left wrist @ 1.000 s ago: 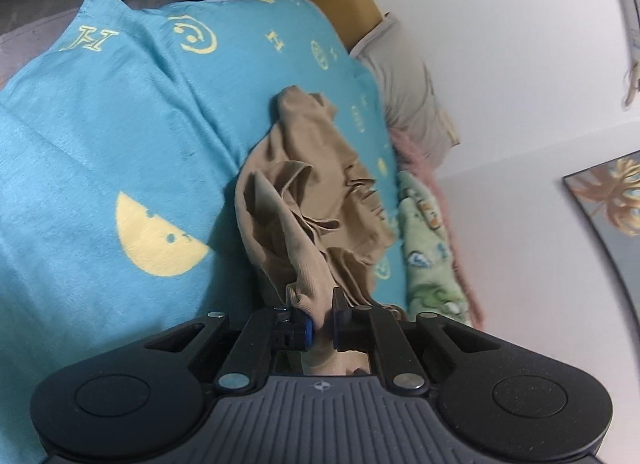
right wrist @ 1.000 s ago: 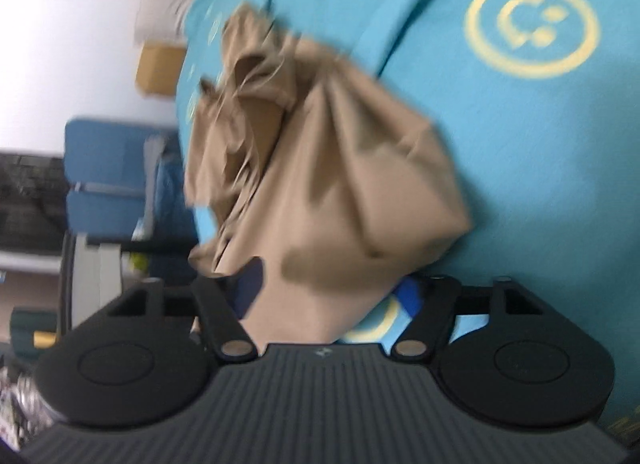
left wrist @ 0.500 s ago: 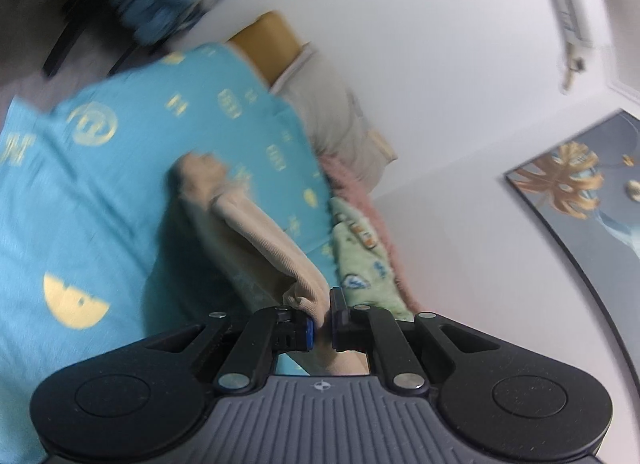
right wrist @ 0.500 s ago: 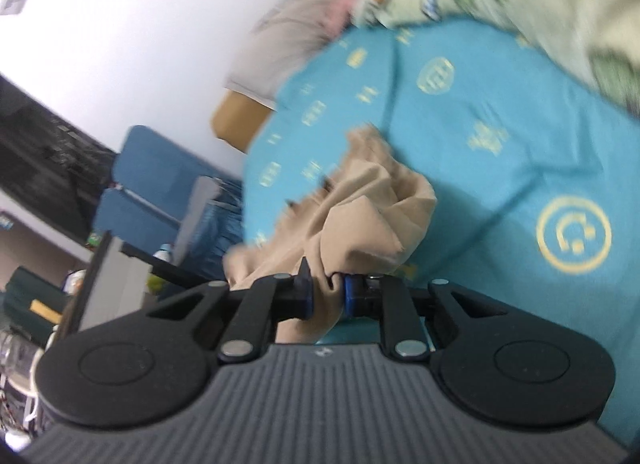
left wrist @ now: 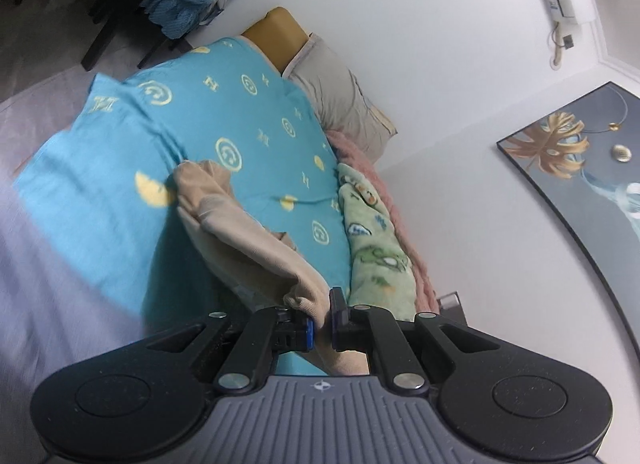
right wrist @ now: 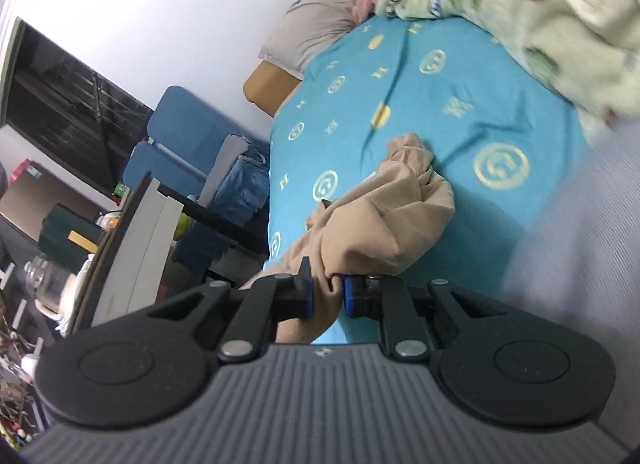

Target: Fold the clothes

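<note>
Now | both grippers clamp tan garment | green blanket beside, on blue sheet

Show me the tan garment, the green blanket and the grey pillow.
tan garment [left wrist: 248, 240]: left wrist view, its stretched middle.
green blanket [left wrist: 376, 248]: left wrist view, its printed top.
grey pillow [right wrist: 316, 20]: right wrist view, its face.

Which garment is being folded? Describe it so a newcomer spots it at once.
Find the bed with the turquoise sheet printed with yellow logos. Along its wall side lie a grey pillow and a green cartoon blanket. The garment is the plain tan cloth bunched mid-sheet, the only unpatterned piece, pinched by both tongs.
</note>
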### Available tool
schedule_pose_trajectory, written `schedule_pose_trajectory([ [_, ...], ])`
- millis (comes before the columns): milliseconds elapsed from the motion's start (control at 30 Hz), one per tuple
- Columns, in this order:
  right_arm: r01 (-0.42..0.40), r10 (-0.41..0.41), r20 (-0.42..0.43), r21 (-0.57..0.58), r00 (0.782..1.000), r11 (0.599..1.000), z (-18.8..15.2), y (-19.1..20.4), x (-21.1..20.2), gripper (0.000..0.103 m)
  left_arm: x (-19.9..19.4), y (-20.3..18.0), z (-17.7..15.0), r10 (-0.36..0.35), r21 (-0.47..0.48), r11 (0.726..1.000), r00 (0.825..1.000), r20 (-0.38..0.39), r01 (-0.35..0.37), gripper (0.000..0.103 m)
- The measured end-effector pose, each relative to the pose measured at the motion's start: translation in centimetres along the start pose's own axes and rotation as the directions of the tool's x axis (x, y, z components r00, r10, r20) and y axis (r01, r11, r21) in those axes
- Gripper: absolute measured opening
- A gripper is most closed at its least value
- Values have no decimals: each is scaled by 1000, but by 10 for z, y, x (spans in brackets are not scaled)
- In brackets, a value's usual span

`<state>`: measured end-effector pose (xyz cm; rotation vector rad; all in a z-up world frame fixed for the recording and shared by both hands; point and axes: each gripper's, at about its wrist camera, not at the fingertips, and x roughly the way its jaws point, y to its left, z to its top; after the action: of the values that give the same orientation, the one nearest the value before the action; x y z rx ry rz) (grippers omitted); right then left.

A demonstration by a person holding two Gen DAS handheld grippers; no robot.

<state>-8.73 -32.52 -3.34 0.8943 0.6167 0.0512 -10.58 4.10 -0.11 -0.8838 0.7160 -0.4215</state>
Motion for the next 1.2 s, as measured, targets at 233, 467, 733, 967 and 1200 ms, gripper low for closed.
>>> schedule_pose_trajectory([
  [233,27,-27,21,9,999,1000,28,12,37,17,42,-3,38,27,-48,998,999,17,-26,8],
  [467,132,-131,-28,29,991,991,77,14,153,18,156,11,108,218,-12,976,976,9,-218,8],
  [733,198,-194,-95,36,976,980,92,-22,250,19,253,49,135,317,87,946,948,-21,-314,8],
  [967,187,-191,-140,-43,972,982,97,-31,277,21,282,76,132,323,122,940,946,-10,-319,8],
  [1200,109,-123,-180,-86,976,990,92,-25,277,90,276,69,137,313,173,937,949,-44,-302,27],
])
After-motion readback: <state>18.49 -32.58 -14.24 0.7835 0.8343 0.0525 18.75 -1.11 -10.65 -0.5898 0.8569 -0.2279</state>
